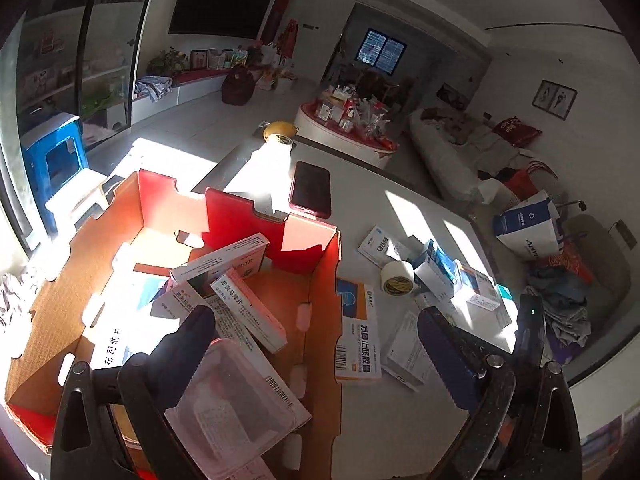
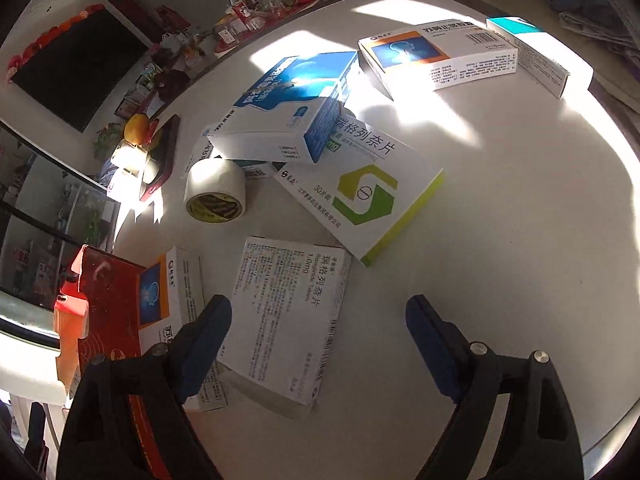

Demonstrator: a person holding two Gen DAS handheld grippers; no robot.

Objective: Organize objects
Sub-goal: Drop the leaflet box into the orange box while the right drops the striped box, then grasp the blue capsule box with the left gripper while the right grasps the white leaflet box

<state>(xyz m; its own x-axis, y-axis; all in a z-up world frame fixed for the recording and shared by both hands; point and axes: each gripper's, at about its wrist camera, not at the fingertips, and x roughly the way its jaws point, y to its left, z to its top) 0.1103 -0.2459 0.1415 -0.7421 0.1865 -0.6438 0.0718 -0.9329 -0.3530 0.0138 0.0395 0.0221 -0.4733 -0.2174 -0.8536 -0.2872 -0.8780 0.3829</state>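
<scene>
In the left wrist view an open red and orange cardboard box [image 1: 320, 280] holds several medicine boxes, among them a pink-edged one [image 1: 252, 312] and a pale pink one [image 1: 236, 400] nearest me. My left gripper [image 1: 316, 336] hangs open and wide over the box's right wall, with nothing between its fingers. In the right wrist view my right gripper [image 2: 318, 320] is open above the white table [image 2: 500, 240]. A white medicine box [image 2: 284, 320] lies flat under it, close to the left finger [image 2: 212, 320], and the pads do not press on it.
Loose on the table are a green-logo box [image 2: 360, 188], a blue box [image 2: 288, 108], an orange-and-blue box [image 2: 436, 56], a teal-topped box [image 2: 532, 52] and a tape roll [image 2: 216, 188]. A dark phone [image 1: 310, 190] and a yellow fruit [image 1: 280, 128] sit at the far edge.
</scene>
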